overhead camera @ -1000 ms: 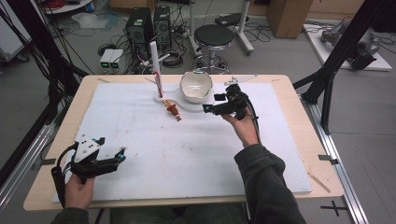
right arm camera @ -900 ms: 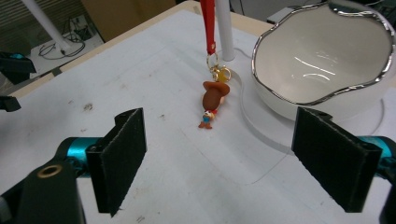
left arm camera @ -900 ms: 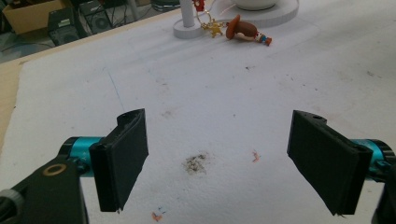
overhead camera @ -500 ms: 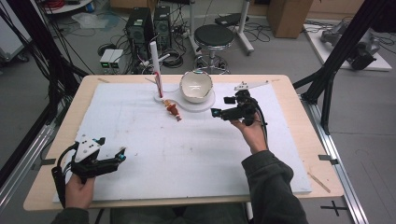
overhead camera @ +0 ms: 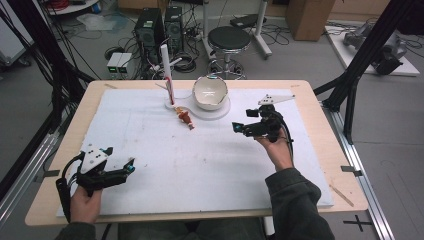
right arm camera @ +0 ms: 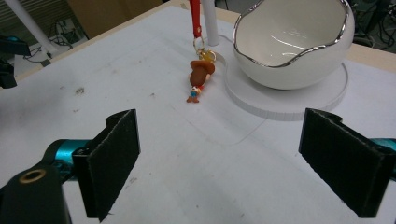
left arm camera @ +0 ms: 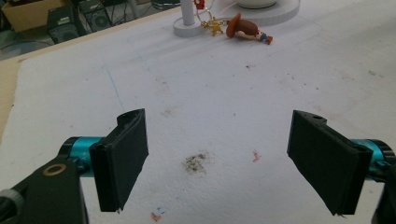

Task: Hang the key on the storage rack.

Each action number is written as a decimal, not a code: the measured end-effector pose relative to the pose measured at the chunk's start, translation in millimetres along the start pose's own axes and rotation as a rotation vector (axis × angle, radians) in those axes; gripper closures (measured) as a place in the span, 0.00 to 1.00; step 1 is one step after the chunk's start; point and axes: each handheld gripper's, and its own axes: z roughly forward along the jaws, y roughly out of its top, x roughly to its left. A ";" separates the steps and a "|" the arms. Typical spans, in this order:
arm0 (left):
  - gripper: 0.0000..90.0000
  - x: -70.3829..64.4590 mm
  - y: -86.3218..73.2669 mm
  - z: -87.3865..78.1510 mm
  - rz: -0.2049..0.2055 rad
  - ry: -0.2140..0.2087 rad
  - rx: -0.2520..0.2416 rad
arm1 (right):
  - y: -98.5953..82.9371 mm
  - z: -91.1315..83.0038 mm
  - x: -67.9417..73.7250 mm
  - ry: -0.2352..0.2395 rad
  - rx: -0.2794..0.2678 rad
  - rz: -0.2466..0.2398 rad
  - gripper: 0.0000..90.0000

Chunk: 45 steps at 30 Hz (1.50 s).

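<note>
right tool (overhead camera: 242,121) held low over the counter (overhead camera: 310,165), jaws wide apart, empty, pointing at 10 o'clock. left tool (overhead camera: 120,160) near the front edge, likewise released. bowl (overhead camera: 210,92) on a white disc (overhead camera: 220,111), post (overhead camera: 166,70) beside. keychain (overhead camera: 185,118) lies well apart at 9 o'clock of right tool, path clear.

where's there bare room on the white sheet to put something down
The widest free patch is the middle of the white sheet, between the left gripper and the right gripper, below the figure keychain. The sheet's far left, left of the white post, is bare too. It is crowded at the far middle: post, keychain, and white bowl on its round base.
</note>
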 end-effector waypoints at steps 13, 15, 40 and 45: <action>0.23 -0.9 -0.1 0.8 0.003 -0.006 -0.002 | -18.4 -17.6 2.1 -0.041 -0.007 -0.021 0.13; 0.23 -1.2 0.0 0.8 0.002 -0.007 -0.002 | -21.1 -19.1 1.6 -0.040 -0.005 -0.014 0.13; 0.23 -1.6 0.0 0.5 0.007 -0.014 0.001 | -54.3 -42.2 -3.2 -0.076 0.011 0.007 0.13; 0.23 -2.0 -0.1 0.6 0.005 -0.013 -0.002 | -60.2 -48.0 -4.0 -0.081 0.009 0.005 0.13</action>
